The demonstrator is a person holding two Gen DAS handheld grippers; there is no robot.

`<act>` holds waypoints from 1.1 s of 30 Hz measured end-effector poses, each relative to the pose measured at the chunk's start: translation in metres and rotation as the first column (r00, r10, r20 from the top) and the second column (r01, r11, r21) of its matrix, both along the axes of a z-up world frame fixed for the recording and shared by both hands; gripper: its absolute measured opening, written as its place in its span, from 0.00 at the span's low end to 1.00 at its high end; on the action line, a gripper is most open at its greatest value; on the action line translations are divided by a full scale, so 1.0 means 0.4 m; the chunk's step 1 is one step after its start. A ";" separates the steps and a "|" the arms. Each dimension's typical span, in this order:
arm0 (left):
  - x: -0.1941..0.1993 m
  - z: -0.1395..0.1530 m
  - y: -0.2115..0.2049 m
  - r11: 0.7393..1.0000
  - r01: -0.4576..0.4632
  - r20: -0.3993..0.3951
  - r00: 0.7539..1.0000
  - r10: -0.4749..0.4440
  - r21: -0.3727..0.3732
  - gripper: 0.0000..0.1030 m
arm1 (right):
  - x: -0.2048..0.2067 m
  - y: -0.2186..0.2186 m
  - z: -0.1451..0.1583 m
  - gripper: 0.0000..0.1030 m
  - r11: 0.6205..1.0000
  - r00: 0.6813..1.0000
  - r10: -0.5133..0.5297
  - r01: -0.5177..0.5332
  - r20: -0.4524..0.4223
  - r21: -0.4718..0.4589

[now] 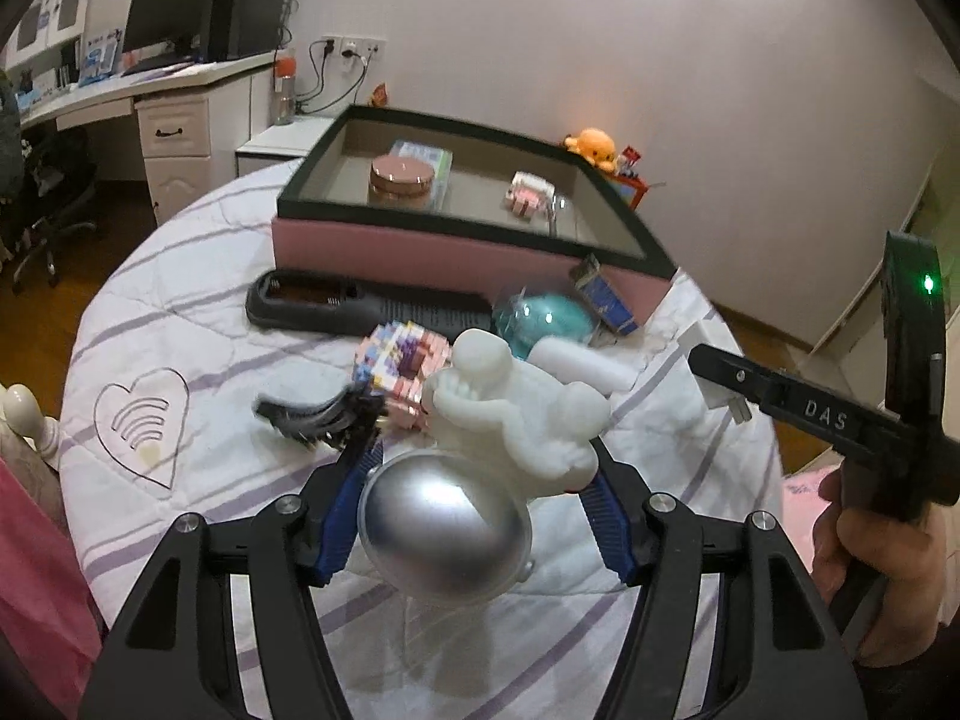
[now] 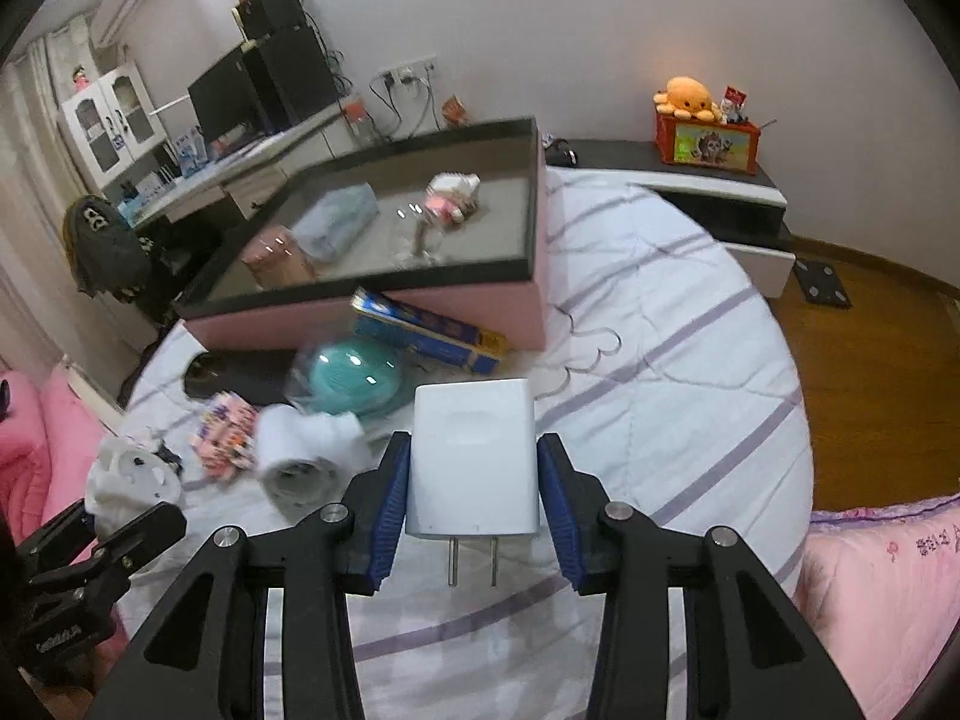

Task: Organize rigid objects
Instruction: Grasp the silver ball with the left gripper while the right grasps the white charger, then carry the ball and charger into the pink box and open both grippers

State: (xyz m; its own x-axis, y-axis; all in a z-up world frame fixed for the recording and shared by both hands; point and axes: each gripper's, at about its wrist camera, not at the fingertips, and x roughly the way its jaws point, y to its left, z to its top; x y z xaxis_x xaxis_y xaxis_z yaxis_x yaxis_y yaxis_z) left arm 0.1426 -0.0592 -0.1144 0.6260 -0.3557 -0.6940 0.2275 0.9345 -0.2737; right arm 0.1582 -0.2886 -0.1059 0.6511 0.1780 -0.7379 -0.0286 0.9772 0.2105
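White charger plug (image 2: 471,456): clamped in my right claw (image 2: 474,501), prongs toward the camera, above the bed (image 2: 660,396). White figurine on a silver dome (image 1: 510,414): clamped in my left claw (image 1: 483,483). Pink box (image 1: 456,252): at the bed's far edge.

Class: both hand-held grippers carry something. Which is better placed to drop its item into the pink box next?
Probably the right hand-held gripper: its white charger sits squarely between the pads, facing the pink box. The left hand-held gripper holds a bulky white figure behind a silver ball.
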 end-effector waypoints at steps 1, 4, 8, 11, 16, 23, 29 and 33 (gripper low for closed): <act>0.001 0.008 0.004 1.000 -0.003 0.004 1.000 0.003 -0.003 0.63 | -0.002 0.005 0.010 0.41 1.000 1.000 0.006 -0.006 0.008 0.002; 0.013 0.033 0.015 1.000 -0.015 0.020 1.000 0.015 -0.003 0.63 | -0.004 0.021 0.037 0.41 1.000 0.999 0.024 -0.024 0.029 0.006; 0.041 0.065 0.027 0.999 -0.032 0.050 0.998 0.031 0.011 0.63 | 0.005 0.051 0.069 0.41 0.999 0.997 0.052 -0.052 0.053 0.006; 0.070 0.090 0.032 0.999 -0.041 0.074 0.997 0.038 0.031 0.63 | 0.021 0.077 0.092 0.41 0.997 0.995 0.076 -0.077 0.070 0.007; 0.141 0.128 0.033 0.996 -0.055 0.113 0.992 0.046 0.074 0.63 | 0.065 0.120 0.129 0.41 0.993 0.987 0.117 -0.117 0.107 -0.010; 0.270 0.166 0.023 0.993 -0.057 0.146 0.988 0.042 0.099 0.63 | 0.169 0.142 0.158 0.41 0.992 0.982 0.126 -0.124 0.139 -0.020; 0.416 0.168 -0.016 0.993 -0.036 0.139 0.990 0.020 0.113 0.63 | 0.291 0.122 0.149 0.41 0.995 0.986 0.099 -0.097 0.131 -0.018; 0.511 0.134 -0.049 0.992 -0.010 0.088 0.996 -0.001 0.122 0.63 | 0.368 0.094 0.117 0.41 0.998 0.993 0.066 -0.065 0.097 -0.014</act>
